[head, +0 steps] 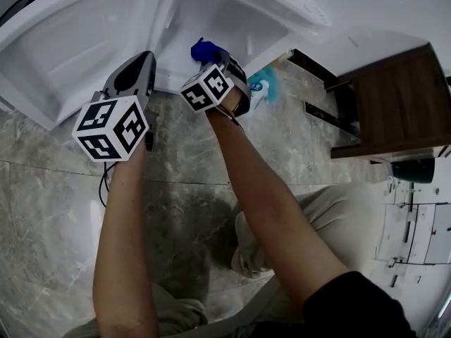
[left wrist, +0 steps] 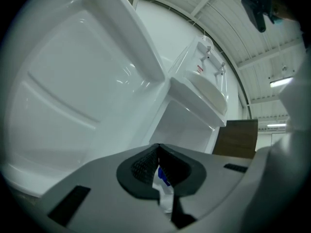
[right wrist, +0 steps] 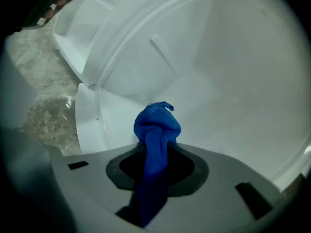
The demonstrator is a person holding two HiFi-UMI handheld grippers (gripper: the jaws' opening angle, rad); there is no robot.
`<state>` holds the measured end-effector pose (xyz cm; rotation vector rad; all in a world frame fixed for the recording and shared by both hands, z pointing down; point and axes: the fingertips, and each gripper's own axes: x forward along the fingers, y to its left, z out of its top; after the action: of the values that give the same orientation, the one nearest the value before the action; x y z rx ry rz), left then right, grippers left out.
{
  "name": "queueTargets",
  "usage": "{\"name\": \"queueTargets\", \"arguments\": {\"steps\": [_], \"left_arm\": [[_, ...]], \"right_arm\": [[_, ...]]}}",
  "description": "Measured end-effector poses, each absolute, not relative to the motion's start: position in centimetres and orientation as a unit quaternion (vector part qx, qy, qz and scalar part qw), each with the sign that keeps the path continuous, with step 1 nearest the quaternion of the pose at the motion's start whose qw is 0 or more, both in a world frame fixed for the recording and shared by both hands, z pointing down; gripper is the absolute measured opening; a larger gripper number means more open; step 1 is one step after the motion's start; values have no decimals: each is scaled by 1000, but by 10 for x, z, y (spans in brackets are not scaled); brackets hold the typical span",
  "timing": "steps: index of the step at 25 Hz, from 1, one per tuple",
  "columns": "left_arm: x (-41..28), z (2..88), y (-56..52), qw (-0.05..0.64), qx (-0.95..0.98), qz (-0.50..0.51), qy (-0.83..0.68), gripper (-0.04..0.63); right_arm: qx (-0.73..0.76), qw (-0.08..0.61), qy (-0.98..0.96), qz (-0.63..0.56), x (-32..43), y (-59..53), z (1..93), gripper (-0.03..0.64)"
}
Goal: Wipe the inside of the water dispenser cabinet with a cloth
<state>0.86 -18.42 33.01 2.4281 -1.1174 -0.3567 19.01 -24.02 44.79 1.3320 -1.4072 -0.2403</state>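
Observation:
The white water dispenser cabinet (head: 232,13) stands open on the floor, its door (head: 77,34) swung out to the left. My right gripper (head: 211,55) is at the cabinet's opening, shut on a bunched blue cloth (head: 203,49). In the right gripper view the cloth (right wrist: 156,123) sticks out past the gripper (right wrist: 156,147) and sits close to the white inner wall (right wrist: 218,81); I cannot tell if it touches. My left gripper (head: 146,56) hovers just left of it by the door's lower edge. Its jaws (left wrist: 158,147) meet at the tips with nothing held.
A teal and white item (head: 264,86) lies on the marble floor (head: 183,182) right of the cabinet. A dark wooden table (head: 394,97) stands at the right. The person crouches, knees and a shoe (head: 250,252) below the arms. The dispenser's taps (left wrist: 209,52) show above the cabinet.

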Motion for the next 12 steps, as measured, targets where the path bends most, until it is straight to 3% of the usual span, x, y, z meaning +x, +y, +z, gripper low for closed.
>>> {"name": "queueTargets", "arguments": {"steps": [12], "left_arm": [[14, 287, -145, 95, 967, 22, -236, 8]], "right_arm": [[598, 549, -584, -21, 194, -192, 405, 86]]}}
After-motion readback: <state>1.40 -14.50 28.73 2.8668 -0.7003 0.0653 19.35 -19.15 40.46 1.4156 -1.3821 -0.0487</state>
